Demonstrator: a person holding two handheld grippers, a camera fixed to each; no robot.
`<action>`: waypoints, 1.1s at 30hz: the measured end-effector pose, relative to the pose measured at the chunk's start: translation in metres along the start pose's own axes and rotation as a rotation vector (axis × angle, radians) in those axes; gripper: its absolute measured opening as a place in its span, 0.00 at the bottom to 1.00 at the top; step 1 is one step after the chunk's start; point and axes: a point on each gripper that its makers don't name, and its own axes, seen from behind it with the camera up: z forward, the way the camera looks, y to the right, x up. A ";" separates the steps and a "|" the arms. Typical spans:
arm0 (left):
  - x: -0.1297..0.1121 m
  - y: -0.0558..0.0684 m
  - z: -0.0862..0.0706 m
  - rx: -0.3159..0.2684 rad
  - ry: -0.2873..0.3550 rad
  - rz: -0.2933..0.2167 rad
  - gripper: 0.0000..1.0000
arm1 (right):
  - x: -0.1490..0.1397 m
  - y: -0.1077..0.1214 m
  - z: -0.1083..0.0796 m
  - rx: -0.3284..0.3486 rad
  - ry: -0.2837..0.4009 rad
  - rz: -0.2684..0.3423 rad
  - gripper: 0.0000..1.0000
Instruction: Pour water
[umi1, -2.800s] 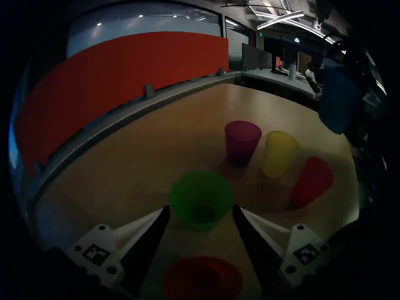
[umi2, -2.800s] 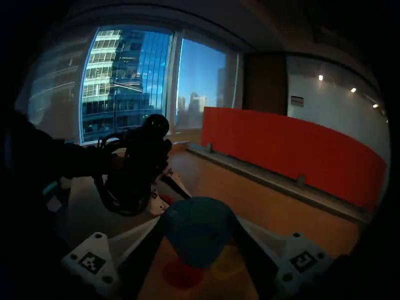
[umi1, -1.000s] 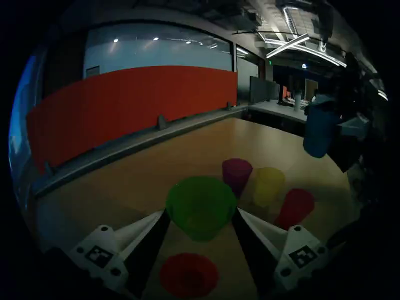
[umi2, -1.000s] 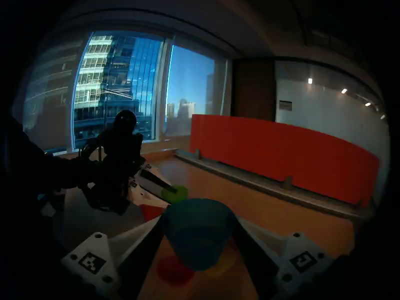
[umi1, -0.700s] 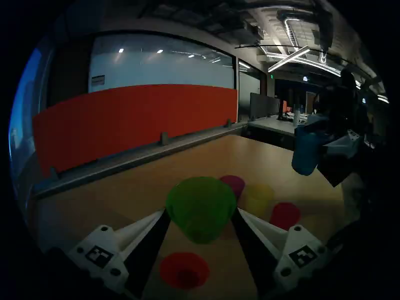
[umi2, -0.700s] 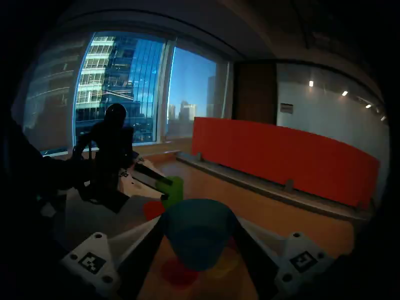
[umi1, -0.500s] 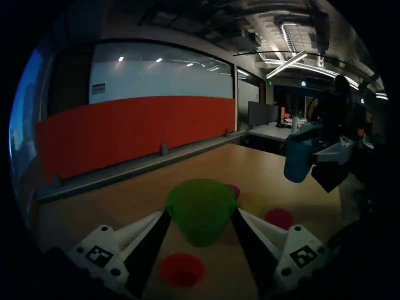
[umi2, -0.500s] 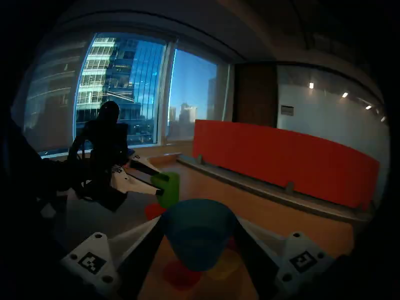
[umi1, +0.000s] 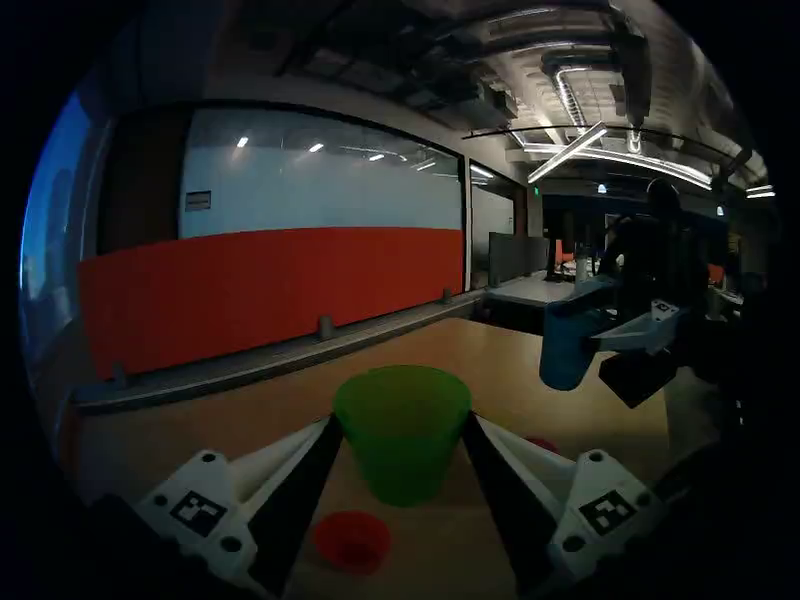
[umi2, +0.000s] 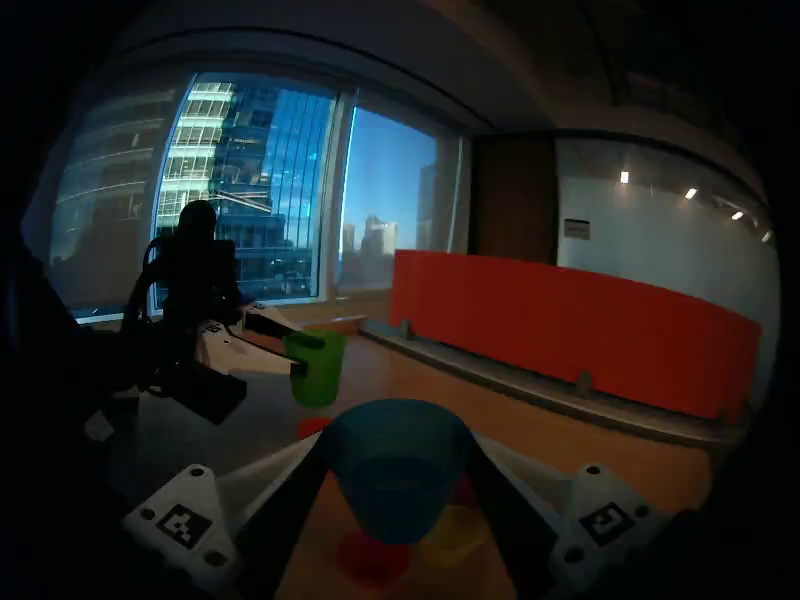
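Note:
In the left gripper view my left gripper (umi1: 402, 455) is shut on a green cup (umi1: 402, 430), held upright above the wooden table (umi1: 470, 350). The right gripper (umi1: 600, 345) shows at the right there, holding a blue cup (umi1: 562, 350). In the right gripper view my right gripper (umi2: 398, 475) is shut on that blue cup (umi2: 395, 468), upright and raised over the table. The green cup (umi2: 316, 366) hangs to its left in the other gripper (umi2: 265, 352), a short way apart from the blue one.
An orange cup (umi1: 351, 538) stands on the table below my left gripper, and a red cup's rim (umi1: 543, 443) peeks out at the right. Red (umi2: 372, 555) and yellow (umi2: 455, 530) cups stand under the blue cup. A red partition (umi1: 270, 290) lines the table's far edge.
Both cups have risen off the table and come nearer to each other. The cups left on the table have dropped lower in both views.

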 end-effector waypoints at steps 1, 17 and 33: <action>0.000 0.001 -0.001 -0.001 0.002 -0.001 0.86 | 0.000 0.000 0.000 0.001 0.000 -0.001 0.92; -0.009 0.021 -0.019 -0.041 -0.015 0.019 0.86 | 0.003 -0.006 0.004 0.018 0.012 -0.032 0.92; 0.000 0.042 -0.039 -0.051 0.065 0.050 0.86 | 0.011 -0.022 0.014 0.057 0.024 -0.040 0.92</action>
